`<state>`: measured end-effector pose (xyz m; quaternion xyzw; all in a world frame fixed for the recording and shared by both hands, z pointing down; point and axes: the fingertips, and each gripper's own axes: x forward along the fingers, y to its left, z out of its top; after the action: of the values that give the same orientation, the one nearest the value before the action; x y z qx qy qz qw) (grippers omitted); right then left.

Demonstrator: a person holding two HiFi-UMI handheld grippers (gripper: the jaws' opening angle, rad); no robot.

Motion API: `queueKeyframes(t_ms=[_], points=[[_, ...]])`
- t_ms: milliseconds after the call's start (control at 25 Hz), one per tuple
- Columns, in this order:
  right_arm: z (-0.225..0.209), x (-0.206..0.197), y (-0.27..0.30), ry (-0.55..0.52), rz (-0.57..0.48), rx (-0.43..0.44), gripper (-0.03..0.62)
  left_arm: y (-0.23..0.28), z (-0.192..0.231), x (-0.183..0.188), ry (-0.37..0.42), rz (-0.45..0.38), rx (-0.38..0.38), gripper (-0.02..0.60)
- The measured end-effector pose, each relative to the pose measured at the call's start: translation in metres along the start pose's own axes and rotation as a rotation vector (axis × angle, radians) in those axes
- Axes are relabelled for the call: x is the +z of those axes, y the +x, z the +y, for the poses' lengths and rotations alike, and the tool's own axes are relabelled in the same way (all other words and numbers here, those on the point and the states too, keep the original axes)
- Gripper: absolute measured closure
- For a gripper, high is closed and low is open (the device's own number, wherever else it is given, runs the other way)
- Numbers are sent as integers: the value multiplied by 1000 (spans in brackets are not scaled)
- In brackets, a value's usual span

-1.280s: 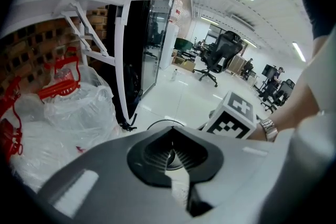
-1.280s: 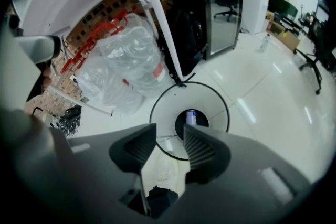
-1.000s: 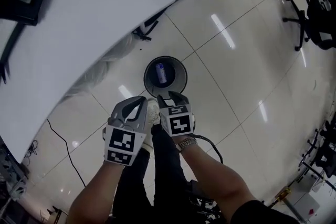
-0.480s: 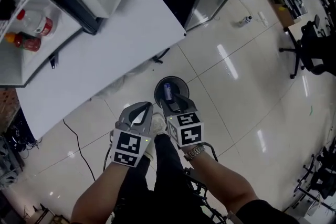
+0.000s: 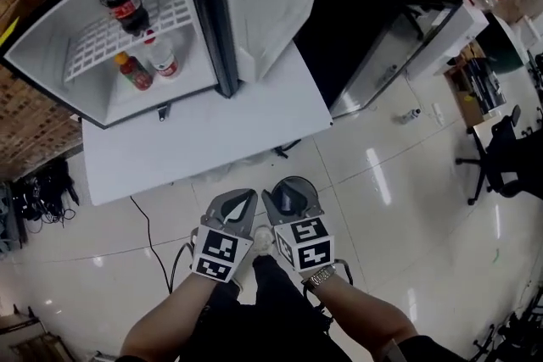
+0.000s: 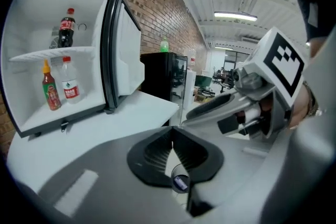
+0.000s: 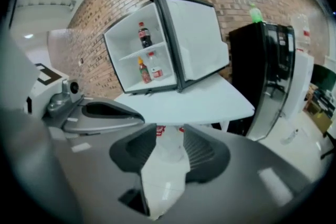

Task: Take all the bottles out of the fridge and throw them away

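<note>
Bottle (image 7: pixel 169 150) gripped between my right gripper's (image 7: pixel 170 131) half-spread fingers; left gripper (image 6: pixel 171 129) pinched shut, empty. Cola (image 5: pixel 125 6), sauce (image 5: pixel 133 72), water (image 5: pixel 161 57) stand in the open fridge (image 5: pixel 42 47) ahead.

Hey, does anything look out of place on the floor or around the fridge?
Yes. A small bottle lies on its side on the floor beside the black cabinet, well away from the bin. It looks dropped or stray. The bottles inside the open fridge stand upright, and nothing looks spilled.
</note>
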<state>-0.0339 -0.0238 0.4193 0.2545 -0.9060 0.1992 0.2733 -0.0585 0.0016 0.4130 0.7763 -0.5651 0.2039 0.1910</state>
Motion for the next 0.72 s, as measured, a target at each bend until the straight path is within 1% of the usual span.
queueKeyframes(t_ms=[120,400,600,720], points=[[26,27,-1,-63,-32,52,434,-25,18,12,-7,-34,67,578],[73,80,4,-202,-97,151,434,-90,76,36,-68,-134,277,578],[101,113,14,-283,-122,191,434,-142,121,54,-105,-211,422,578],[115,136,22,-317,-150,201,434,-163,141,59,-118,-237,467,578]])
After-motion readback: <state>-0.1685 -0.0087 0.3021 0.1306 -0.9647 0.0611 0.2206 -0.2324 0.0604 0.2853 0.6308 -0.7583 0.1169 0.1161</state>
